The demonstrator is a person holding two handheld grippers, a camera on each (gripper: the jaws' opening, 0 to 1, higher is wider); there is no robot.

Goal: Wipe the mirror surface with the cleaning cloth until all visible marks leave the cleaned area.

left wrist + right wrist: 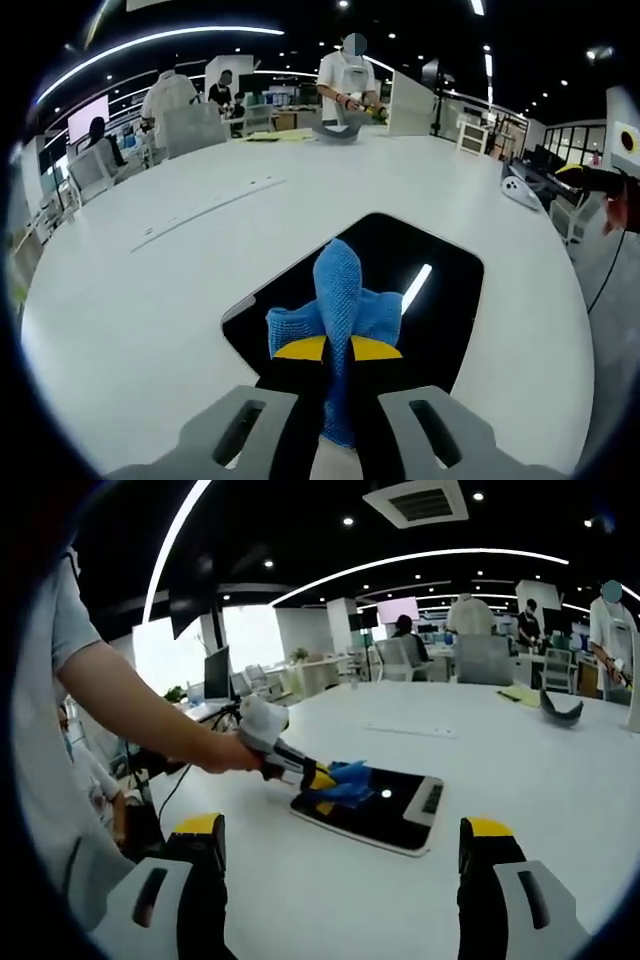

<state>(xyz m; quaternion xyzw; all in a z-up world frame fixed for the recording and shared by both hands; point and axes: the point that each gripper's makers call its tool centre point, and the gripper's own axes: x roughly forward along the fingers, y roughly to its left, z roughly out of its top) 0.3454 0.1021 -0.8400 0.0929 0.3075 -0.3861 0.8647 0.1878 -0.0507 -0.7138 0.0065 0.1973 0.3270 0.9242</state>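
L gripper point(337, 352) clamps blue cloth point(338, 300) on mirror point(440, 290) — sweep flat, overlapping passes (w/ even pressure); R gripper point(345, 865) jaws apart — idle.

— how many things do i have here?
— one mirror point(375, 808), one blue cloth point(340, 305), one white table point(150, 300).
— and grippers?
— two: my left gripper point(338, 352) and my right gripper point(345, 842).

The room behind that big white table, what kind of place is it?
Most likely an open-plan office or lab. A large white table fills the foreground, desks with a monitor stand behind it, and people work under long strip lights. The left hand-held gripper presses a blue cloth onto a mirror.
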